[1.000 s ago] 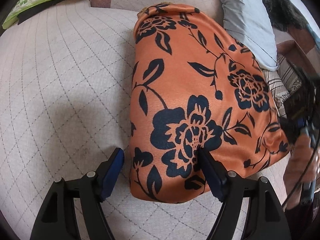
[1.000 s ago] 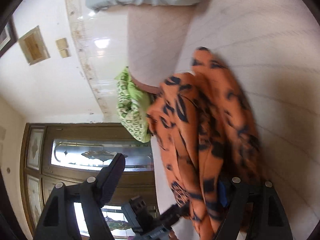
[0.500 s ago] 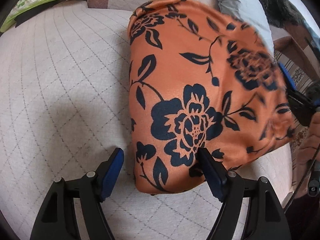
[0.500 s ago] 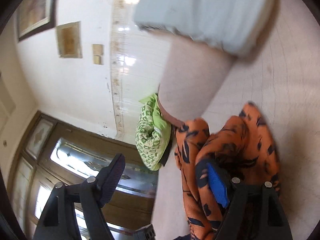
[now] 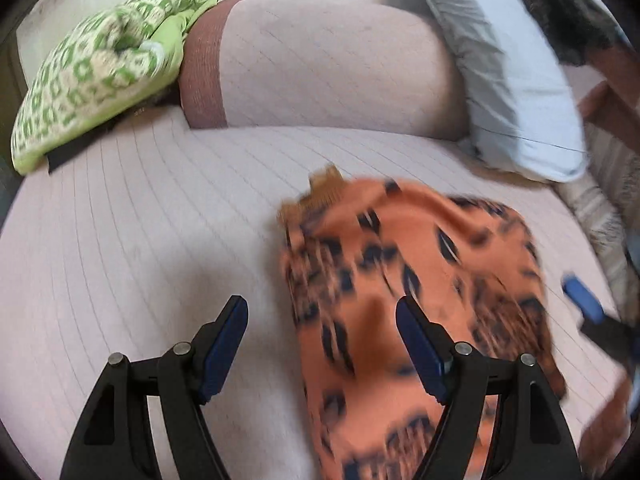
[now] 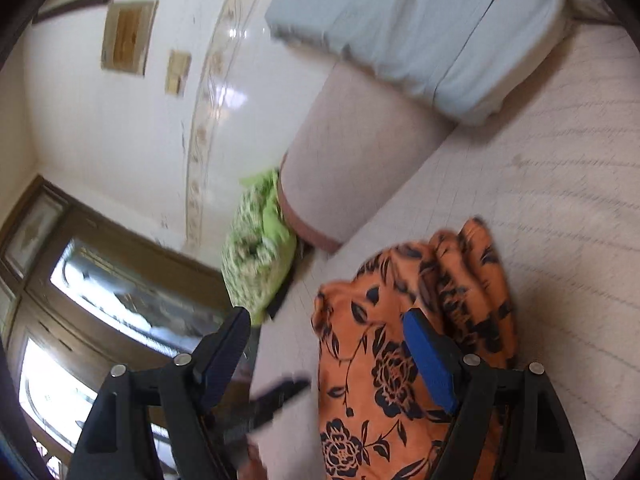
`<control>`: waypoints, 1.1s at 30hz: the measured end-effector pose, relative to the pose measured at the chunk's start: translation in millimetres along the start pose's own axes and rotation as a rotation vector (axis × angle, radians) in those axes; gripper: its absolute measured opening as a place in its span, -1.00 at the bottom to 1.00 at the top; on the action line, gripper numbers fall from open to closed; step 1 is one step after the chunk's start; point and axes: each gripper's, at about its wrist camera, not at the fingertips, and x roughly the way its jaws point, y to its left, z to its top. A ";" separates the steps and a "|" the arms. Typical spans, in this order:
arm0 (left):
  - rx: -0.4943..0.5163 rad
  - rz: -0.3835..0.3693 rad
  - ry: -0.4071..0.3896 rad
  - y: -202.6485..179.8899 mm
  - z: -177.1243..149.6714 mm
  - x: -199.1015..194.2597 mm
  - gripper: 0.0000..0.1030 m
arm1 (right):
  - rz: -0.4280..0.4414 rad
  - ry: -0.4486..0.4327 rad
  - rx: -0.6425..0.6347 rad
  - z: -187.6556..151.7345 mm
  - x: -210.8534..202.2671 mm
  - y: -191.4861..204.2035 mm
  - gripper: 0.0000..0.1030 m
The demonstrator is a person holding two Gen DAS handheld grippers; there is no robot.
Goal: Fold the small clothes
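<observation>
An orange garment with a black flower print [image 5: 400,280] lies bunched on the pale quilted sofa seat [image 5: 140,240]. It is blurred in the left wrist view. My left gripper [image 5: 320,340] is open, its right finger over the cloth's near part, nothing between the jaws. My right gripper [image 6: 328,352] is open; the garment [image 6: 380,360] passes under its right finger [image 6: 428,360]. A blue pad of the right gripper [image 5: 584,300] shows at the right edge of the left wrist view.
A green patterned cushion [image 5: 92,76] lies at the sofa's back left, beside a pink bolster [image 5: 332,64]. A light blue pillow [image 5: 520,92] leans at the back right. A wall and a wooden door with glass [image 6: 100,280] show in the right wrist view.
The garment went from spread wide to bunched and lower on the seat. Both cameras pulled back and tilted up. Both grippers stayed open.
</observation>
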 end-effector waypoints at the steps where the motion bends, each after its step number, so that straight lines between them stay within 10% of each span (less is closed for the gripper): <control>1: -0.001 0.013 -0.005 -1.3 4.5 5.2 0.51 | -0.003 0.015 0.004 -2.4 6.6 -2.0 0.55; 16: 0.002 0.098 0.103 -29.5 47.0 119.5 0.59 | -0.120 0.169 0.231 -3.9 56.8 -75.3 0.39; 33: -0.014 -0.063 0.035 12.4 -48.3 0.1 0.59 | -0.140 0.032 0.217 13.4 -18.2 -66.0 0.43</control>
